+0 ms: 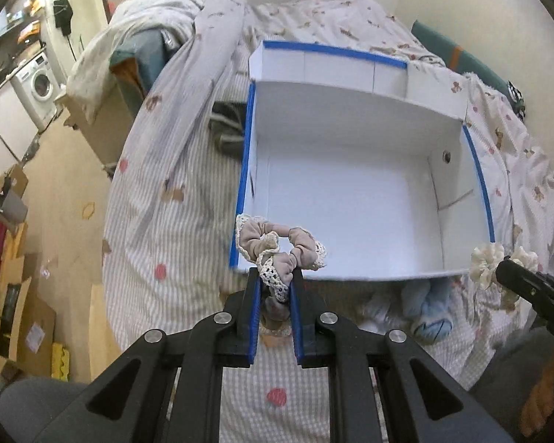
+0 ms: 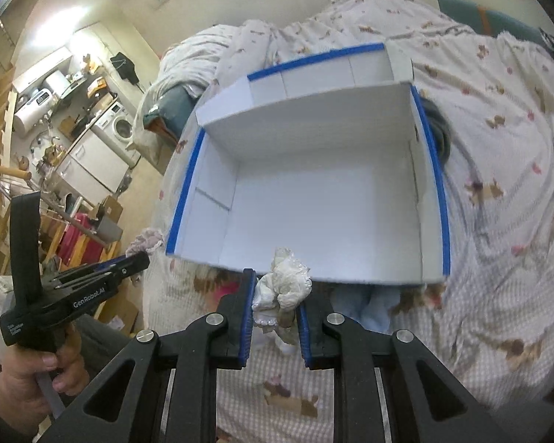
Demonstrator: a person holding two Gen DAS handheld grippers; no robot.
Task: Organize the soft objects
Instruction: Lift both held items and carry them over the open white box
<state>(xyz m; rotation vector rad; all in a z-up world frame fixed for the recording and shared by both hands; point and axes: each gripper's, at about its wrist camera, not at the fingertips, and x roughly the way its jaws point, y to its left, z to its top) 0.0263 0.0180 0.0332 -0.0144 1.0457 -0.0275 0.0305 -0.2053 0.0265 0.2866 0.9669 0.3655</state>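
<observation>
A white cardboard box with blue-taped rims (image 1: 478, 170) (image 2: 439, 199) lies open and empty on the bed. My left gripper (image 1: 276, 277) is shut on a pink scrunchie with lace trim (image 1: 277, 245), held just over the box's near left corner. My right gripper (image 2: 276, 280) is shut on a white frilly scrunchie (image 2: 286, 280), held at the box's near edge. The white scrunchie (image 1: 487, 260) and right gripper also show at the right in the left wrist view. The left gripper (image 2: 138, 258) with the pink scrunchie (image 2: 146, 241) shows at the left in the right wrist view.
A light blue soft item (image 1: 426, 313) (image 2: 369, 301) lies on the bed just in front of the box. A dark green cloth (image 1: 225, 129) (image 2: 437, 125) lies beside the box. A rumpled duvet (image 1: 218, 26) and pillows sit behind. The floor with cardboard boxes (image 1: 22, 313) is to the left.
</observation>
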